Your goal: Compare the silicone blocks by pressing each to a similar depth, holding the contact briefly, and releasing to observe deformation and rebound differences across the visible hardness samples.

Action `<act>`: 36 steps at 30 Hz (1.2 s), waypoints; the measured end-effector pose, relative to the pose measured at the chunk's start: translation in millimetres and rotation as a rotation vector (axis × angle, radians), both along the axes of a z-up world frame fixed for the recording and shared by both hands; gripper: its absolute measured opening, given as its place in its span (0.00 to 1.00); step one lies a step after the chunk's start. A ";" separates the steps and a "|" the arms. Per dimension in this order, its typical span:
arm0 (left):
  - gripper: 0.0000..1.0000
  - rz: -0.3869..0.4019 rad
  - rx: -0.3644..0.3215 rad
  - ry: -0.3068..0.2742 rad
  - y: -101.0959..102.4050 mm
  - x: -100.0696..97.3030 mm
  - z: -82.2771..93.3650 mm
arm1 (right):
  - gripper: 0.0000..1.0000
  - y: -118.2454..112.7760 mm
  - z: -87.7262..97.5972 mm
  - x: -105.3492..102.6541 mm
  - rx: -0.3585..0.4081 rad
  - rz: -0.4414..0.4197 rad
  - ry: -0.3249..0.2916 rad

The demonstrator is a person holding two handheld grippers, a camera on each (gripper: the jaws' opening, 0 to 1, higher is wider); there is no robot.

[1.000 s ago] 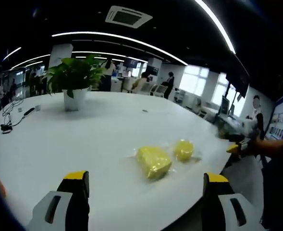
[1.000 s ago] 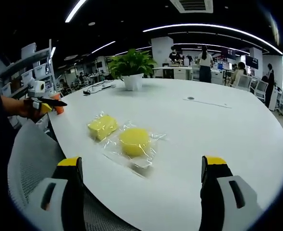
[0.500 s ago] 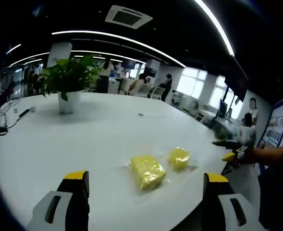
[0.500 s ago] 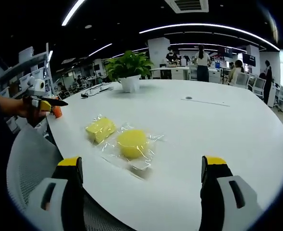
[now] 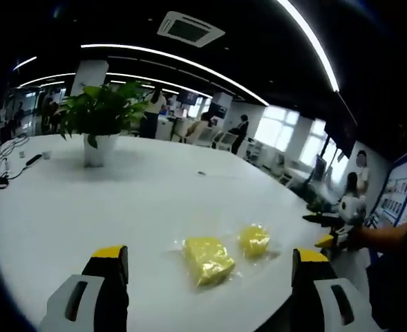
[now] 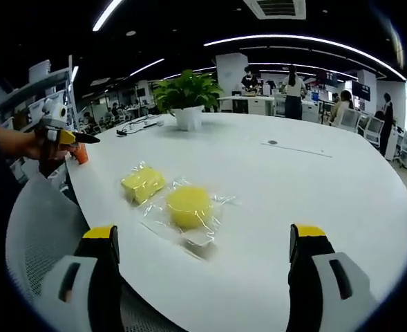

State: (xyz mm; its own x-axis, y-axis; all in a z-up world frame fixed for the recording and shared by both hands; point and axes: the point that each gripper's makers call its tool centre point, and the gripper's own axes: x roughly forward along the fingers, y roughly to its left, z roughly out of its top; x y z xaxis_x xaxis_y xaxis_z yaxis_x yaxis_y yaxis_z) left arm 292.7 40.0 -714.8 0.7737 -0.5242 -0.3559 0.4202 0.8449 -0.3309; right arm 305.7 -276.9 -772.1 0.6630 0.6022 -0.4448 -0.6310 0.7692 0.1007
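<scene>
Two yellow silicone samples lie near the edge of a large white table [image 6: 314, 173], each in clear crinkled wrapping: a rectangular block [image 6: 143, 184] and a round block [image 6: 188, 206], just beside one another with their wrappers touching or overlapping (which of the two, the pictures do not settle). In the left gripper view the rectangular block [image 5: 208, 259] sits nearer the camera and the round block [image 5: 254, 239] beyond it to the right, both resting on the table [image 5: 86, 207] close to its curved rim. Right gripper [image 6: 206, 277]: jaws spread wide, yellow-tipped, empty, held above and short of the round block, touching neither sample. Left gripper [image 5: 210, 283]: jaws likewise wide apart, holding nothing, clear of both blocks. The left gripper [image 6: 66, 136] appears at the left of the right gripper view in the person's hand [image 6: 39, 145], off the table's edge; the right gripper [image 5: 327, 232] appears at the right of the left gripper view, also beyond the rim. Mesh chair back [image 6: 41, 228] below the table edge, close to the right gripper. Potted green plant [image 6: 188, 93] in a white pot stands farther back on the table, well apart from the blocks; cables [image 5: 10, 155] lie near the far rim. Open office behind, with ceiling light strips and several people standing at desks.
</scene>
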 end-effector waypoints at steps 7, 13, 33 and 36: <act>1.00 -0.061 -0.012 -0.016 -26.9 19.5 10.4 | 0.96 -2.4 6.1 5.7 0.027 -0.030 -0.009; 1.00 -0.132 -0.001 -0.005 -50.9 35.1 10.9 | 0.96 1.9 2.8 1.3 0.034 -0.029 0.000; 1.00 -0.270 0.034 0.209 -140.7 78.0 -56.2 | 0.96 4.3 -3.8 7.9 0.052 -0.034 0.026; 1.00 -0.290 0.085 0.236 -141.6 79.7 -70.6 | 0.96 5.5 -6.3 8.0 0.024 -0.016 0.022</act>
State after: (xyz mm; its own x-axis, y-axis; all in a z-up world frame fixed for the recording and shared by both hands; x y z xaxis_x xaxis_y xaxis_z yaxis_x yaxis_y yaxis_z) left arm 372.4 -101.6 -785.4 0.4889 -0.6704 -0.5582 0.5668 0.7305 -0.3809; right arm 313.7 -271.4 -778.4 0.6624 0.6025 -0.4451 -0.6164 0.7761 0.1332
